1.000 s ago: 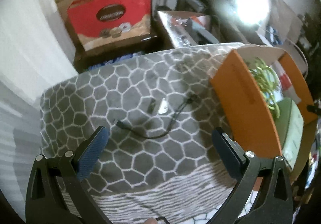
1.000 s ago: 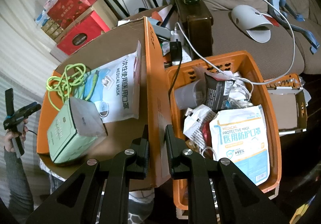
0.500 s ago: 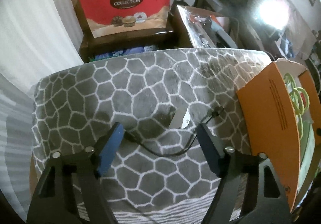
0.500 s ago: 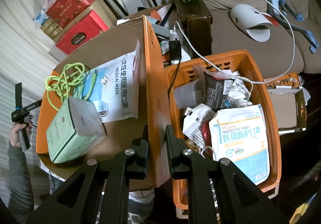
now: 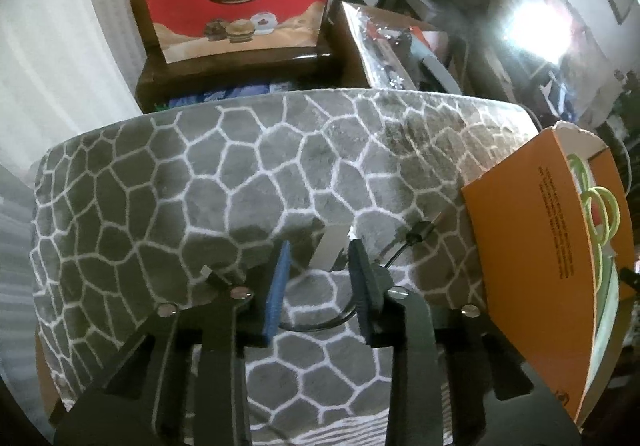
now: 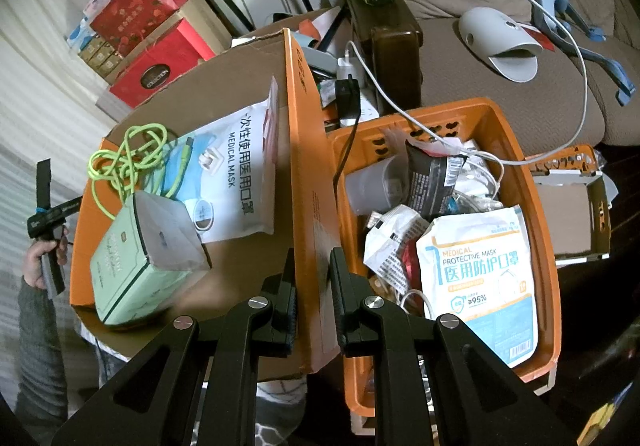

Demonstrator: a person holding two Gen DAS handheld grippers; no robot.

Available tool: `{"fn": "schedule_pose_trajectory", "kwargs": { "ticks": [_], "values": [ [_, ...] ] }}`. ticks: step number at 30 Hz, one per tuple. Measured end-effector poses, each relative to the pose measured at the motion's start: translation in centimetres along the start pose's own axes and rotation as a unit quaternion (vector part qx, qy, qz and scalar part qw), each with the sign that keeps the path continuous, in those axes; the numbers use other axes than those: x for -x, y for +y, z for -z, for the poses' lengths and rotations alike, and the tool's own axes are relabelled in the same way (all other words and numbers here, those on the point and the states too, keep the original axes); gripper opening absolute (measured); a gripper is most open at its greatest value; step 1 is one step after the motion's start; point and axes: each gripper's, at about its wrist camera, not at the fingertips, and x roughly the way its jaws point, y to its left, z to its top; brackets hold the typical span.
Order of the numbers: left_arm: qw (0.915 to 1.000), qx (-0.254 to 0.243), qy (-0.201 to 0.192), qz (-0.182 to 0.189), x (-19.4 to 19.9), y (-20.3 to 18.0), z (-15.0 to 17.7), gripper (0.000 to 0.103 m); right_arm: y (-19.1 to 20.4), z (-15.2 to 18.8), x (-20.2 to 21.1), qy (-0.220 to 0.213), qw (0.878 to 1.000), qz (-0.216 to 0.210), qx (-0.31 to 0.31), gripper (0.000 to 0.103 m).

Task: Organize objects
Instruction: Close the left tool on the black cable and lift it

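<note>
In the left wrist view my left gripper (image 5: pixel 320 252) hangs low over a grey honeycomb-patterned mat (image 5: pixel 168 182). Its jaws stand narrowly apart around a small silver adapter (image 5: pixel 331 249) at the middle of a short black cable (image 5: pixel 404 248); contact cannot be told. In the right wrist view my right gripper (image 6: pixel 313 278) is shut on the side wall of an orange cardboard box (image 6: pixel 304 182). The box holds a green cable (image 6: pixel 132 158), a medical mask pack (image 6: pixel 236 166) and a pale green box (image 6: pixel 132 266). The same orange box shows at the right of the left wrist view (image 5: pixel 532 266).
An orange plastic basket (image 6: pixel 548 254) full of mask packs and wrappers stands right of the cardboard box. A red "Collection" bag (image 5: pixel 236 2) stands on a dark stand beyond the mat. A sofa with a white slipper (image 6: pixel 500 42) lies at the far right.
My left gripper has moved forward and down over the mat and its jaws have narrowed from wide open to close around the silver adapter. My right gripper has kept still on the box wall.
</note>
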Motion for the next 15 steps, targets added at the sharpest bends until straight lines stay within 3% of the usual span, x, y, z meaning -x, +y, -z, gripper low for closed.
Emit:
{"fn": "schedule_pose_trajectory", "kwargs": {
  "ticks": [7,15],
  "values": [
    [0.9994,0.019,0.002,0.031,-0.37,0.18,-0.33,0.01,-0.27,0.29,-0.14,0.002,1.0,0.003,0.001,0.014],
    [0.9992,0.02,-0.008,0.034,0.28,0.07,-0.29,0.007,-0.21,0.25,-0.14,0.002,1.0,0.003,0.001,0.014]
  ]
}}
